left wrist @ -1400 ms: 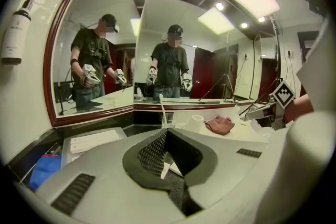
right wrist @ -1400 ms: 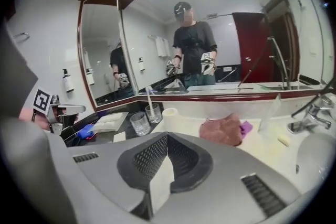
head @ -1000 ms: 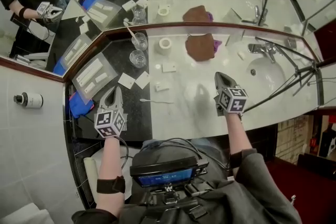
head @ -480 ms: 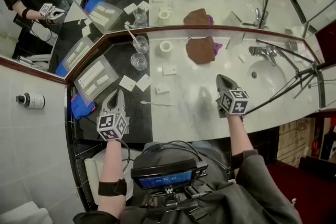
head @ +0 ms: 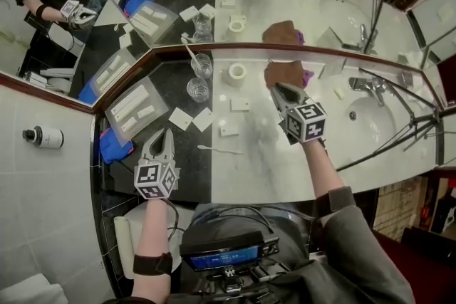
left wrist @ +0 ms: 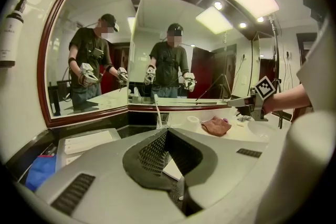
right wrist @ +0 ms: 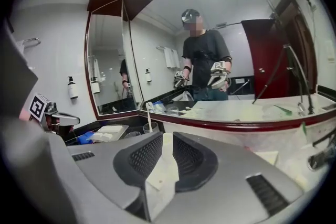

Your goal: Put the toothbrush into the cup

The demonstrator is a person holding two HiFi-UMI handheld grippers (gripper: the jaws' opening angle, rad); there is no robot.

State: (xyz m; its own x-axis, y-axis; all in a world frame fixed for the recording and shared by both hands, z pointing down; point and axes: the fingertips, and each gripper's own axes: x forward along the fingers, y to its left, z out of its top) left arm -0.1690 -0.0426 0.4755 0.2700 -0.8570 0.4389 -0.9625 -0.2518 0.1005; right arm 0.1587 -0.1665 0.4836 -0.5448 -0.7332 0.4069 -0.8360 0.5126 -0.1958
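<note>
A brown cloth [head: 288,71] lies near a white ring [head: 237,72] on the counter [head: 249,178].

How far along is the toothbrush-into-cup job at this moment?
Done: one toothbrush stands in the rear glass cup. In hand: nothing. The left gripper is shut and empty; the right gripper, near the brown cloth, is opening its jaws on nothing. Left: possibly the thin white brush-like piece lying on the counter.
</note>
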